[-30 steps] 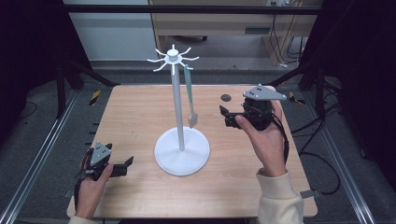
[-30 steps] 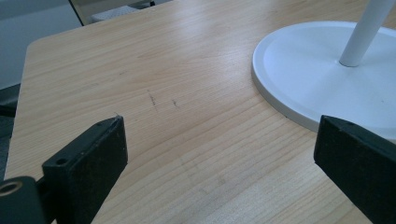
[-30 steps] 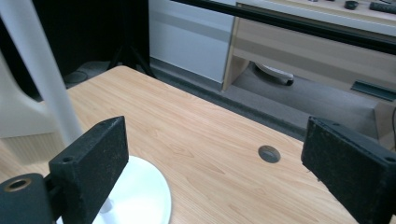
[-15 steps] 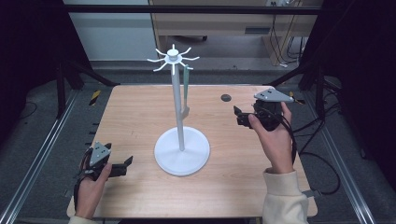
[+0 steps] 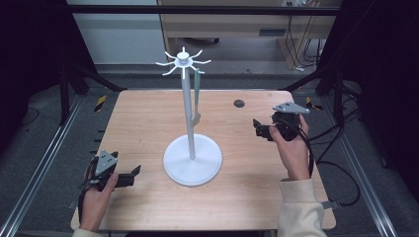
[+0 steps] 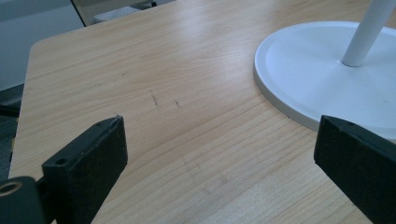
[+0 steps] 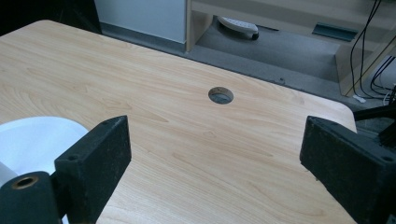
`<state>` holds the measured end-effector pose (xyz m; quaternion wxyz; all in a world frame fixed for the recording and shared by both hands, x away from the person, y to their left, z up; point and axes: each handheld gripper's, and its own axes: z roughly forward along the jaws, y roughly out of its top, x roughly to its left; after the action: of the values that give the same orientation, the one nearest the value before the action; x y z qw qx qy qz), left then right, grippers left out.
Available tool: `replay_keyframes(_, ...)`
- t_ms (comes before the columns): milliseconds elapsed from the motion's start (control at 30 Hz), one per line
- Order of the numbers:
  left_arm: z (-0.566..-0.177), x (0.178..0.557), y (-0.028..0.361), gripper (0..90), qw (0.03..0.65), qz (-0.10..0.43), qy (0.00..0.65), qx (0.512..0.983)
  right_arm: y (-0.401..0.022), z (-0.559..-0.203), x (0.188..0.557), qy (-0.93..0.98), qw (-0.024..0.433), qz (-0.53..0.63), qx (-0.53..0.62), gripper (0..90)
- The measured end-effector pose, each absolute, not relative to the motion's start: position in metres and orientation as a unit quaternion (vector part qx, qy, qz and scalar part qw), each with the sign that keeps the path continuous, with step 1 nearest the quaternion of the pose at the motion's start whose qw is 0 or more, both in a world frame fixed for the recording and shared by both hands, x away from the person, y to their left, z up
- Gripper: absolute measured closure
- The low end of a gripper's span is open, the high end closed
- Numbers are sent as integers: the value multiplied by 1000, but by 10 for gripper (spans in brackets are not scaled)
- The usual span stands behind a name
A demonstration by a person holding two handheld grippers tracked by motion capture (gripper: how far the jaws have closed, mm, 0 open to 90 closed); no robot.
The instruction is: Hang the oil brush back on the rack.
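Left gripper (image 5: 129, 175): held low at the near left corner of the worktop (image 5: 143, 128), jaws spread wide apart with nothing between them, pointing toward the stand's base.
Left gripper view: bare wood grain with a few small dark marks between the two black jaws; the edge of the white base (image 6: 308, 70) and the foot of the pole at upper right.
Right gripper (image 5: 257, 129): held above the right side of the worktop, well apart from the stand, jaws wide apart and empty, a grey three-cornered plate on top.
Right gripper view: the wood surface, a curve of the white base at lower left, and a round hole (image 7: 221, 95) in the worktop ahead; beyond the edge, grey floor and pale furniture.
Stand (image 5: 190, 123): white, upright near the middle of the worktop, a round flat base, a thin pole, and curved hooks fanning out at the top.
Hanging piece (image 5: 196, 96): a slim greenish utensil hangs from one hook beside the pole, seen in the high view; too small to tell what kind.
Writing: no readable label or brand at this size.
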<state>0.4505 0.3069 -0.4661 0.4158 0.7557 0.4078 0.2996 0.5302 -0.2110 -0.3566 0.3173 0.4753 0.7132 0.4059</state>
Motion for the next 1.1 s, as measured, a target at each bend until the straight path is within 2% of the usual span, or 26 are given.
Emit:
replay_keyframes(400,-466,450,307,22,414,298,408,757,-225,-389,536,716,314,392,484,95)
replay_keyframes(1100,-468,451,305,22,413,294,404,762,-221,-435,543,739,270,388,481,99)
